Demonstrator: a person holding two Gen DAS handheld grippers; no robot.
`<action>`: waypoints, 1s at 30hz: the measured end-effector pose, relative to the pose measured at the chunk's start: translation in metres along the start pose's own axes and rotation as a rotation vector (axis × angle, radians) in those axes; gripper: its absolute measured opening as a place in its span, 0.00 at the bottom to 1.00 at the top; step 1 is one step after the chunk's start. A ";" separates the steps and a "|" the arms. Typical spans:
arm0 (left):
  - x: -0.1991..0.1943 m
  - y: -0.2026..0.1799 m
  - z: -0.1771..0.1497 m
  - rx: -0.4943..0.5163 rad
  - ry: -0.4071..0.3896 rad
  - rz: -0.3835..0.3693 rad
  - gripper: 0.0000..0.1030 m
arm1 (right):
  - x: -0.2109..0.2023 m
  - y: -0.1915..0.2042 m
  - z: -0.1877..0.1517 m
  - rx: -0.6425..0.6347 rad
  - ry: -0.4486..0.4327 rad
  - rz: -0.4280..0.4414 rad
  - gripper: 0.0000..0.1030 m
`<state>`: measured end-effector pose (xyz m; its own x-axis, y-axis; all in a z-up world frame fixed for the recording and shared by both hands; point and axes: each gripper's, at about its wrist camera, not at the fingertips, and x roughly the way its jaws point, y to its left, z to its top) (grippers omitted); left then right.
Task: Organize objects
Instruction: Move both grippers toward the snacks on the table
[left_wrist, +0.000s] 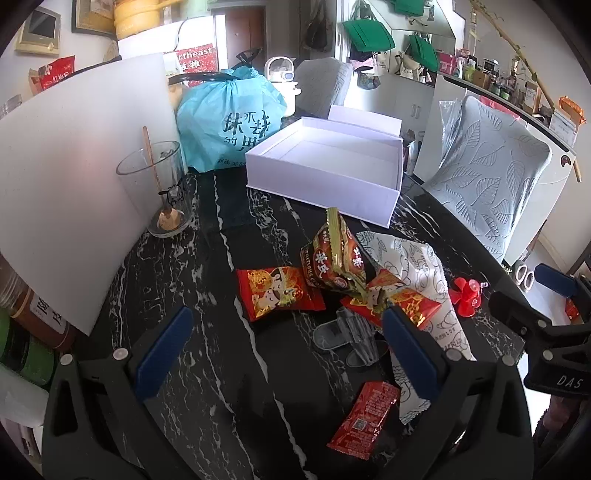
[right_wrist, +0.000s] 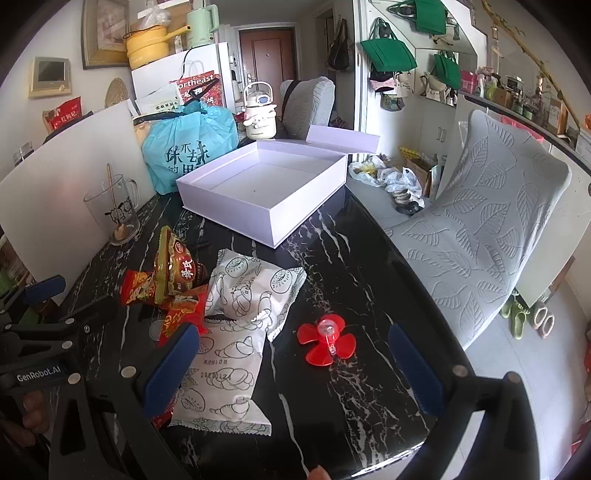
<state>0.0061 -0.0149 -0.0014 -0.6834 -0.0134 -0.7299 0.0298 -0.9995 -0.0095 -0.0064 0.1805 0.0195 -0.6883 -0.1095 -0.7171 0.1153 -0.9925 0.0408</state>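
The desk (right_wrist: 369, 295) was glossy black marble veined white. The box (right_wrist: 236, 206) looked like matt white card. Snack packs (left_wrist: 277, 291) were shiny red foil; the white pouch (right_wrist: 255, 291) was matt, printed film. The mug (left_wrist: 155, 192) was clear glass, its stick (left_wrist: 151, 155) wooden. The fan (right_wrist: 327, 339) was glossy red plastic.

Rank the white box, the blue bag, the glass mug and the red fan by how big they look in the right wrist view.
1. white box
2. blue bag
3. and 4. glass mug and red fan: look alike in size; the fan lies nearer the camera, so their order is unsure.
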 end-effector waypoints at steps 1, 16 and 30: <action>0.000 0.001 0.000 -0.002 0.001 0.002 1.00 | -0.001 0.000 0.000 0.001 -0.001 0.000 1.00; 0.001 0.003 -0.003 -0.003 0.007 -0.002 1.00 | -0.002 0.001 -0.002 0.000 -0.001 0.021 1.00; 0.002 0.001 -0.007 0.011 0.019 -0.004 1.00 | -0.002 -0.005 -0.005 0.022 0.008 0.021 1.00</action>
<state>0.0098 -0.0161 -0.0078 -0.6697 -0.0094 -0.7426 0.0189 -0.9998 -0.0044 -0.0021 0.1857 0.0169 -0.6801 -0.1295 -0.7216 0.1137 -0.9910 0.0707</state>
